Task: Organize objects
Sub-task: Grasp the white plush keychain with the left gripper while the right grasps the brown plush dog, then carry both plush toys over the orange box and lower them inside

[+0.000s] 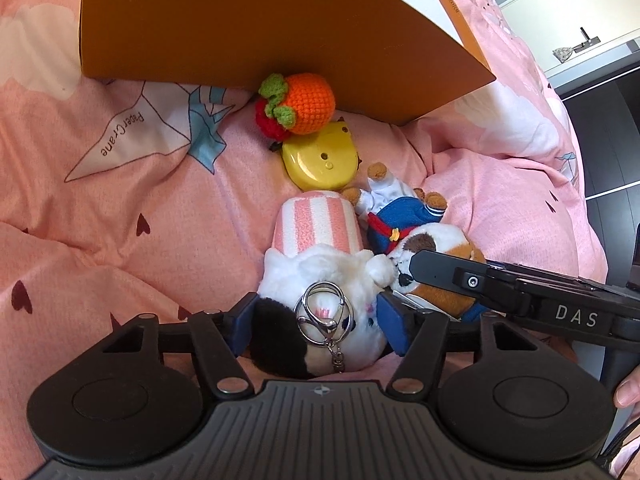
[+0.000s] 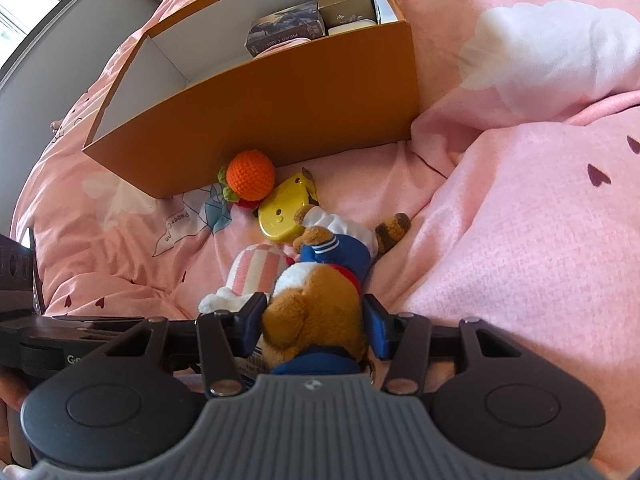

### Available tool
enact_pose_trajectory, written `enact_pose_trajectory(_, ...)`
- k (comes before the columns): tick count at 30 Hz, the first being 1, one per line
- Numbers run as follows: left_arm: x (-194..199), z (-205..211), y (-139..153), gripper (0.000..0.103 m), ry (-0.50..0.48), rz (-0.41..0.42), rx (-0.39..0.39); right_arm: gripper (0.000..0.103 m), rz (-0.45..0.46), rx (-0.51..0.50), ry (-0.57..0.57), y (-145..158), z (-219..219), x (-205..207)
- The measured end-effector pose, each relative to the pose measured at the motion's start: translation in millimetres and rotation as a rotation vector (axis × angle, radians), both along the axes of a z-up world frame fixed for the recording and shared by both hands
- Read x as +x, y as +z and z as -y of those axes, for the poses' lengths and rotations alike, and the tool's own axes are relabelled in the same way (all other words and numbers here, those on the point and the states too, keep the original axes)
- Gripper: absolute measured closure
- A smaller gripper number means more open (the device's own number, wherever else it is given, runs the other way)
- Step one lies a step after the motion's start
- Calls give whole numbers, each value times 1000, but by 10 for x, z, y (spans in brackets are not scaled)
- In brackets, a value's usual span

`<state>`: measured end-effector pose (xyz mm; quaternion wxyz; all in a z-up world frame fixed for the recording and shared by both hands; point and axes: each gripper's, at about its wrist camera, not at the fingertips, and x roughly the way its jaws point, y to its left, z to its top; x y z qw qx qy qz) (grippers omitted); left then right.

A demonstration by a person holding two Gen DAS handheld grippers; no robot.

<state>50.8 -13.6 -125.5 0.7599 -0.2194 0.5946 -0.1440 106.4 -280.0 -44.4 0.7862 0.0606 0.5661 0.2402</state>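
The left gripper [image 1: 320,328] stands around the black and white head of a plush cat [image 1: 320,280] with a pink striped body, its blue pads at each side; whether they press the fur I cannot tell; the right gripper [image 2: 316,328] has its pads against the brown head of a plush dog [image 2: 320,300] in blue clothes, clamped on it; both toys lie on the pink quilt [image 2: 520,240], touching each other; beyond them stands the orange box [image 2: 280,100], open, with small boxes inside; just beside its wall lie a crocheted orange [image 2: 250,175] and a yellow case [image 2: 282,214]; a metal keyring [image 1: 326,316] rests on the cat's head.
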Motion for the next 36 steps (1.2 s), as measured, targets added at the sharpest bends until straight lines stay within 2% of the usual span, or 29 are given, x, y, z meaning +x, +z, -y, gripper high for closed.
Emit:
enact_pose_trajectory(9, -59, 42, 244, 43, -19, 86, 58, 53, 38, -2, 13, 113, 17, -51)
enact_pose_trajectory(10, -64, 39, 281, 52, -20, 99, 64, 53, 45, 1, 17, 140, 18, -57)
enact_pose_trajectory(12, -63, 28, 361, 59, -16, 119, 59, 53, 63, 11, 23, 217, 23, -64)
enact_pose_trajectory(17, -68, 29, 520, 60, -21, 177, 94, 53, 113, 36, 25, 425, 41, -45)
enact_pose_trajectory(21, -80, 6, 624, 61, -2, 204, 84, 53, 141, 39, 24, 522, 38, -28)
enact_pose_trajectory(29, -118, -112, 1001, 62, 50, 318, 91, 53, 181, 59, 45, 676, 8, -47)
enact_pose_trajectory(36, -113, -167, 1328, 63, 92, 438, 115, 53, 273, 90, 77, 984, -59, -36)
